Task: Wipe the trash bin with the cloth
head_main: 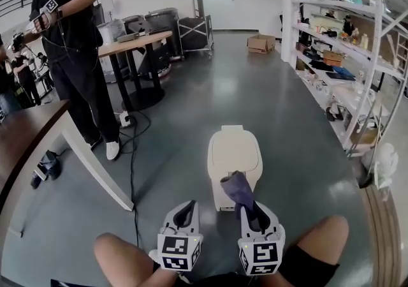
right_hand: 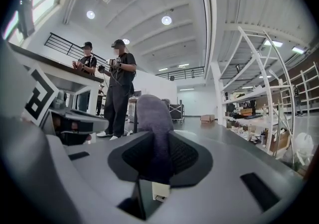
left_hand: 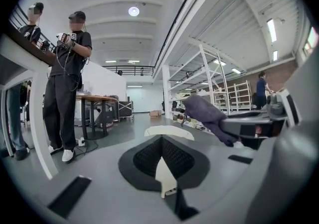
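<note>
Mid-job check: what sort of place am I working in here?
Likely a workshop or lab hall: a bare grey floor, tall white metal shelving loaded with boxes and gear on the right, and a high round table with equipment carts behind it.

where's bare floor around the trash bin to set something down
Bare grey floor lies between the cream plastic trash bin and the white metal shelving rack, and beyond the bin toward the brown cardboard box. Left is crowded: a black cable, a white table leg and a standing person.
</note>
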The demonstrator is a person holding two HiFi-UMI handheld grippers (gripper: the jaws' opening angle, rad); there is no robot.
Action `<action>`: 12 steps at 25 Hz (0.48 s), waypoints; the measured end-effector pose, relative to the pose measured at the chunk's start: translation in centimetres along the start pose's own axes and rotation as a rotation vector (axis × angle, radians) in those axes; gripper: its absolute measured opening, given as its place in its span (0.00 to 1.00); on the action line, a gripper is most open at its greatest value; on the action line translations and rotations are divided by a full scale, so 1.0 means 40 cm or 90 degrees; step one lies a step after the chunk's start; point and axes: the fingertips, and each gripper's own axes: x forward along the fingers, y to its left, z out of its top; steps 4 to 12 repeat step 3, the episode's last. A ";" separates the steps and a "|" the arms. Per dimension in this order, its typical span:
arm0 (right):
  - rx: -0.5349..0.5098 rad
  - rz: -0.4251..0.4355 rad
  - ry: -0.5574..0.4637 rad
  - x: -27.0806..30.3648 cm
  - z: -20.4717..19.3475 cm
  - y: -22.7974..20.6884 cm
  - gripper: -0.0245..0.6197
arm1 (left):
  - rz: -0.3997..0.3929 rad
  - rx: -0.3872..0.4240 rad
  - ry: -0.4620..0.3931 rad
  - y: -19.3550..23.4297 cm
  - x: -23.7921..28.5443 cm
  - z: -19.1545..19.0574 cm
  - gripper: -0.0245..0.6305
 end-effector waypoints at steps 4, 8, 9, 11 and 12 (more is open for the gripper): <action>-0.006 0.001 -0.006 0.013 0.007 0.004 0.19 | -0.001 -0.010 0.005 0.011 0.010 -0.007 0.03; -0.006 0.001 -0.006 0.013 0.007 0.004 0.19 | -0.001 -0.010 0.005 0.011 0.010 -0.007 0.03; -0.006 0.001 -0.006 0.013 0.007 0.004 0.19 | -0.001 -0.010 0.005 0.011 0.010 -0.007 0.03; -0.006 0.001 -0.006 0.013 0.007 0.004 0.19 | -0.001 -0.010 0.005 0.011 0.010 -0.007 0.03; -0.006 0.001 -0.006 0.013 0.007 0.004 0.19 | -0.001 -0.010 0.005 0.011 0.010 -0.007 0.03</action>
